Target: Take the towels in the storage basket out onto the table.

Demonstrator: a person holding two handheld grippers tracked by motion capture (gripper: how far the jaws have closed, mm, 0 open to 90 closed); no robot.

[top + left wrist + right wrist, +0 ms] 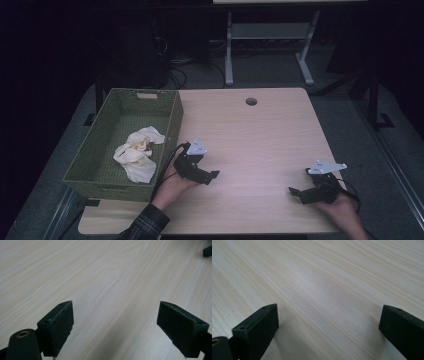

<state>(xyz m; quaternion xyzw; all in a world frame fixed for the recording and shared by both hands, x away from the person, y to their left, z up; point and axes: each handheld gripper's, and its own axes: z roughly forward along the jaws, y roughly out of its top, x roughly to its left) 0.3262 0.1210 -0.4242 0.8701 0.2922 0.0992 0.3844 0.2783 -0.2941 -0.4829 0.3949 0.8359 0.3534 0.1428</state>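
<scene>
cloth [136, 154] lies crumpled in green basket [170, 125] beside left tool [212, 176]; both tools released, right tool [295, 192] over bare table [260, 135].

Cream cloth [136, 154] — crumpled; lies inside green basket [172, 117], near its front.

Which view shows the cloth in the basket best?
The high view: the cloth lies crumpled in the green basket at the table's left edge. The two gripper views look along open jaws at bare tabletop, so they tell nothing about the cloth.
</scene>
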